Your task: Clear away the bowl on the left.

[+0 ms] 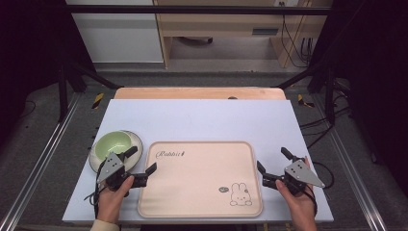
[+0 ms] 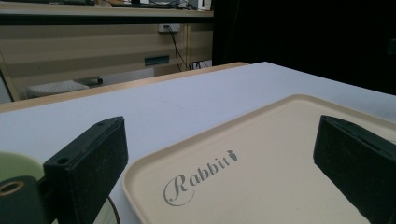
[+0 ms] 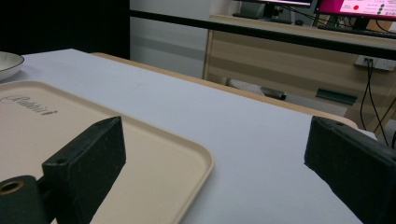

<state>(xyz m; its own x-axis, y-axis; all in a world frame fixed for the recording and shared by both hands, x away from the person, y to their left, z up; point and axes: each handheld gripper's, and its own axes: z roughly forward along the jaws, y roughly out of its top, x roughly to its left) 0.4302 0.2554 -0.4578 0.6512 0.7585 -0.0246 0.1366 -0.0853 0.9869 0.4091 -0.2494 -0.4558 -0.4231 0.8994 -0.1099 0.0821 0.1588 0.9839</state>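
A beige tray with the word "Rabbit" and a bunny drawing lies on the white table near its front edge. To the tray's left a green bowl rests on a white plate. My left gripper hovers over the tray's left rim beside the bowl, jaws wide apart with nothing between them. At the tray's right rim my right gripper is also open and holds nothing. In the left gripper view the tray spreads between the jaws; in the right gripper view the tray's corner lies at the left.
The white table top extends far behind the tray. Beyond its wooden back edge stand a desk and cabinets. Black frame posts flank the table, and cables trail on the floor at the right.
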